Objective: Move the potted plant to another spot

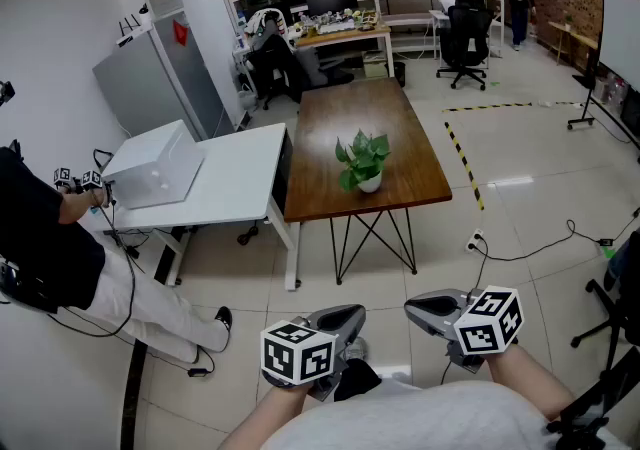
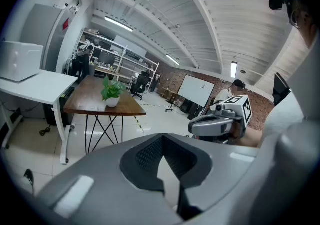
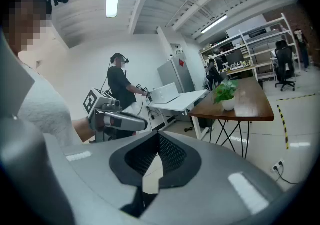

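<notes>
So, from the left: the white table (image 1: 240, 173) with the white box (image 1: 155, 166) on it can be ignored. The left gripper (image 1: 348, 318) is held low by the body, jaws pressed together, nothing pinched between them.

The potted plant (image 1: 364, 168) is parked on the wooden table (image 1: 400, 118), toward its near end and roughly mid-width, well apart from both grippers. It's probably light. The pot (image 1: 369, 183) looks smooth, white and rounded, so some slip should be expected, and it could be breakable if it's ceramic (can't be told from here). The leaves (image 1: 360, 151) are soft and shouldn't be grabbed. The pot's wall or rim is where it should be taken, and it should be kept upright so soil isn't dumped.

The right gripper (image 1: 418, 306) is also fully closed and empty, so jaws would need to be opened first.
</notes>
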